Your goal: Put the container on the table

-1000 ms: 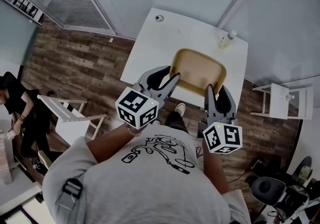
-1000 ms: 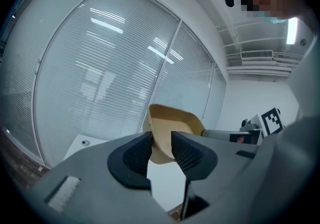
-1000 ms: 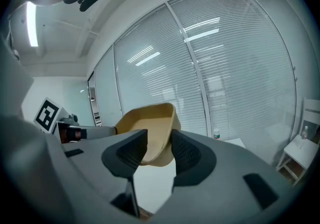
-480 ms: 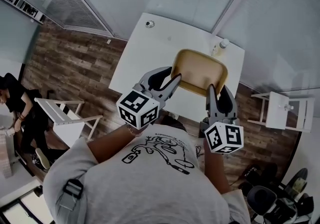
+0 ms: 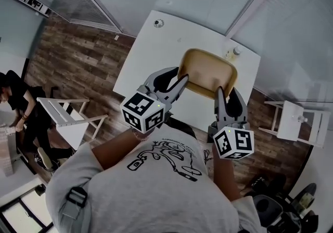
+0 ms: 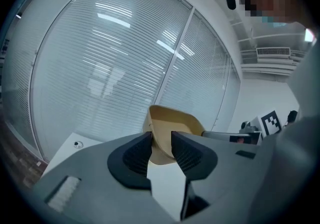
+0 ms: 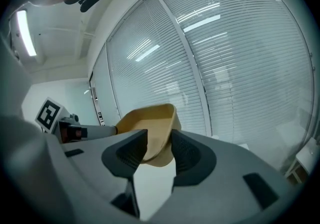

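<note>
My left hand-held gripper (image 6: pixel 161 144) is clamped on the near-left rim of the container (image 5: pixel 208 72), jaws pinched down to the wall's thickness. My right hand-held gripper (image 7: pixel 159 144) is closed the same way on the near-right rim. Nothing else is btwn either pair of jaws. The tan container is carried btwn the two, mouth up in the head view, over the near edge of the white counter (image 5: pixel 151 52). As far as I can judge it's in the air, not resting yet.

To do this bit well, imo: keep both sides level and move fwd till the whole base is over the top. Then lower straight down & let go only once it sits flat. Release both together or it could tip. Aim for the bare middle, away from the small bottle (image 5: pixel 235 51) at the far right edge & the little round thing (image 5: pixel 158 23) at the far left corner.

Around the counter there's a dark wood-plank floor (image 5: pixel 78 60), w/ a white chair (image 5: pixel 70 115) to the left and a small white stand (image 5: pixel 294 115) to the right. A person (image 5: pixel 15 102) is at the far left. Beyond are glass walls w/ blinds (image 6: pixel 115 58).
</note>
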A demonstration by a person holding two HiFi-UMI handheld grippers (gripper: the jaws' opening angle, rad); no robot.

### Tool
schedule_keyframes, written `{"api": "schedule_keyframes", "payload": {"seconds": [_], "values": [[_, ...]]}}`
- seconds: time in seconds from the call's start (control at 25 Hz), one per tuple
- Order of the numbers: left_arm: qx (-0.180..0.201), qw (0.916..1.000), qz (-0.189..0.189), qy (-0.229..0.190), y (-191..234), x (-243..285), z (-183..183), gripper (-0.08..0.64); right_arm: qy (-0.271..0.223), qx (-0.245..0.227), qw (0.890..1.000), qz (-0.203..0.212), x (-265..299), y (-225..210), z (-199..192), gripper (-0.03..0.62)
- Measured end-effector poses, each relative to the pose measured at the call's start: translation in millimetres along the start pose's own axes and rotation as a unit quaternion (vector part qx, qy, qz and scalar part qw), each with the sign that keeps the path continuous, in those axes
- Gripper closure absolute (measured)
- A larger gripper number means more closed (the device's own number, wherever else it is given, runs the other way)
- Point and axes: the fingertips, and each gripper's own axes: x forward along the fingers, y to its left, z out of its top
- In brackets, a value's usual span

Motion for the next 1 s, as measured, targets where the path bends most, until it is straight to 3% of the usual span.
{"api": "schedule_keyframes", "payload": {"seconds": [0.52, 1.0], "values": [[0.002, 0.9998, -0.017, 0.000, 28.4, 24.5, 28.0, 0.454, -0.008, 0.006, 1.000, -0.019, 30.6, 0.2, 19.4, 0.472], [-0.024, 0.9979, -0.022, 0.056, 32.5, 43.2, -14.6, 0.454, 0.038, 0.034, 0.998, -0.038, 34.9, -23.5, -16.8, 0.472]]}}
